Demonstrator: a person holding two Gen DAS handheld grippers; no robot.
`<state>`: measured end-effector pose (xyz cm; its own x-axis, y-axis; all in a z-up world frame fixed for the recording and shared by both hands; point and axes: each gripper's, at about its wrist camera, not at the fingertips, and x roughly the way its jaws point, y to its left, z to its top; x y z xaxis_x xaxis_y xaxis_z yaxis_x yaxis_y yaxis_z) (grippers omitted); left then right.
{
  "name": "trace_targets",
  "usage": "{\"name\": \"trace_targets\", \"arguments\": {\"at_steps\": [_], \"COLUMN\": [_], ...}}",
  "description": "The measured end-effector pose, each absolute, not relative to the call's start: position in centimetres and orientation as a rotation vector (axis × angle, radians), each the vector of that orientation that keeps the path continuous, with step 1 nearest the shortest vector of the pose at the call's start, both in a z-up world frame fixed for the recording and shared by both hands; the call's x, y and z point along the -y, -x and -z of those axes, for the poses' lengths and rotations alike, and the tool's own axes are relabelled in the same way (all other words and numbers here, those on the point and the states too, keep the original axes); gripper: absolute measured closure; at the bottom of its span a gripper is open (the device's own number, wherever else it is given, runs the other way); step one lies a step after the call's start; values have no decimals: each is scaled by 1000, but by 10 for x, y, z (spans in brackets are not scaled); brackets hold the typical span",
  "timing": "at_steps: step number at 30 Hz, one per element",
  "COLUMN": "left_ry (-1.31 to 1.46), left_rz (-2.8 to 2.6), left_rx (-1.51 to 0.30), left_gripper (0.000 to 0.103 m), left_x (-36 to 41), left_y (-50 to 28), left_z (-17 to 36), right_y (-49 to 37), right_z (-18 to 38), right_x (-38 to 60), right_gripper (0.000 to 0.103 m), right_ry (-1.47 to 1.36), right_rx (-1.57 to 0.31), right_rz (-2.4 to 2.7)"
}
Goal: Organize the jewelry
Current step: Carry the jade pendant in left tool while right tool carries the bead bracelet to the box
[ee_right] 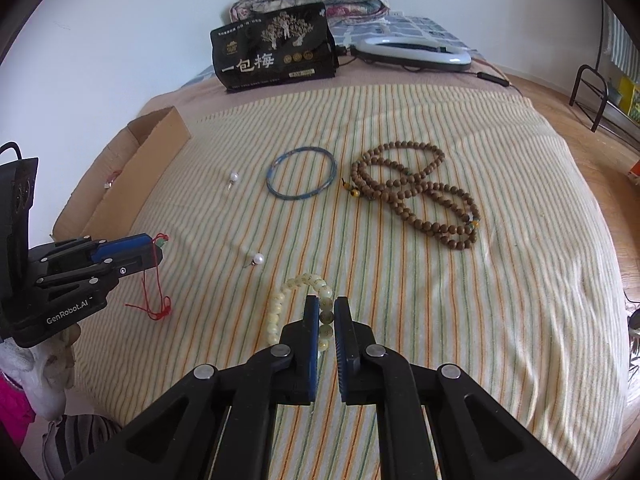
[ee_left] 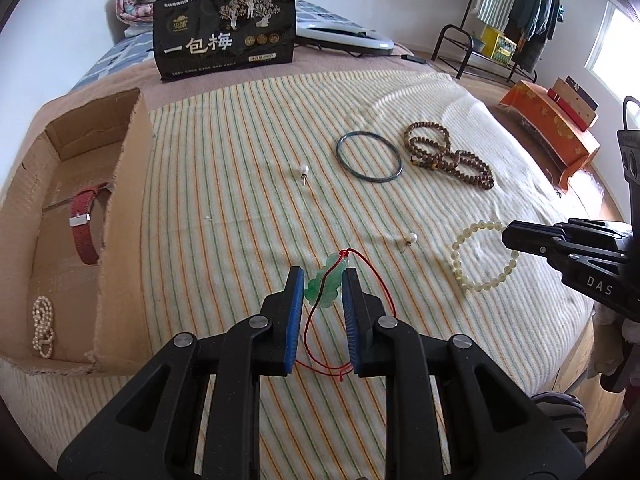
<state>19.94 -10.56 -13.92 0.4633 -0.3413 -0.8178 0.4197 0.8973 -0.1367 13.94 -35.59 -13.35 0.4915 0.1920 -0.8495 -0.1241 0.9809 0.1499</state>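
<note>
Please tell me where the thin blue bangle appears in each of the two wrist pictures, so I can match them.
Left wrist view: the blue bangle lies right of centre in the upper half, left of the brown bead string.
Right wrist view: the bangle lies near centre, above the middle, again left of the brown beads.
Shared landmark: the black snack bag standing behind it.

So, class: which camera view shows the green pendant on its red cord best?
The left wrist view. There the green pendant sits between the left gripper fingers, its carved shape plain. In the right wrist view only its tip peeks past the fingers, while the red cord hangs down to the striped blanket.
</note>
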Motion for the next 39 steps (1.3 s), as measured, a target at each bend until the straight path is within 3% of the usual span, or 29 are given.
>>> {"name": "trace_targets", "arguments": {"at_steps": [39], "left_ry": [46], "left_rz": [394], "left_rx": [-757], "left_gripper": [85], "left_x": [0], "left_y": [-176], "left_z": [23], "right_y": [-119], "right_z": [13], "right_x": [286], "right_gripper": [98], "right_ry": [72], "right_rx": [-791], "right_rz": [-282]}}
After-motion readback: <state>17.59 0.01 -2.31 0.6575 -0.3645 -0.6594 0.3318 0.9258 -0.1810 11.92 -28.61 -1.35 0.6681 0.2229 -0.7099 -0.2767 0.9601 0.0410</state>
